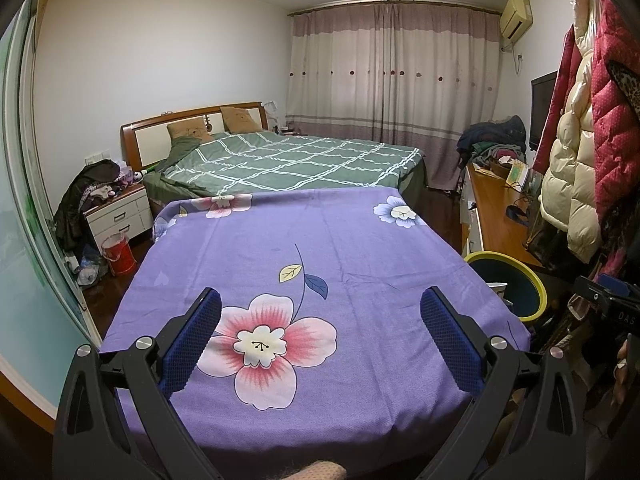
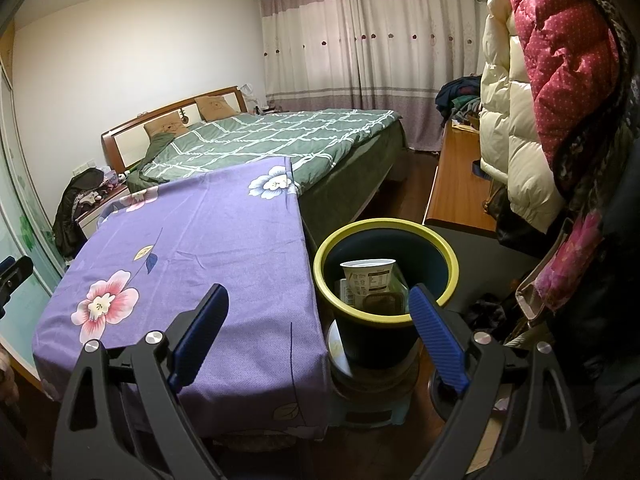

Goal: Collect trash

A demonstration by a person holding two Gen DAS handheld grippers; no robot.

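Item: trash bin (image 2: 386, 280), round, dark blue wall with yellow-green rim, standing on a low stool just beside the right edge of the table. Position relative to tools: directly ahead of the right gripper (image 2: 318, 338), whose right finger overlaps the bin's near rim in view; in the left wrist view the bin (image 1: 516, 280) sits off to the right of the left gripper (image 1: 320, 340), only partly seen.
Contents: white paper cup (image 2: 370, 276) with printed label, tilted, resting on other packaging; a dark container below it.
Tools: both grippers spread wide, blue pads apart, nothing between them.
Surface: table under purple floral cloth (image 1: 320, 240), bare of loose items.
Background: green checked bed (image 1: 288, 156), curtains, hanging coats (image 2: 552, 80)
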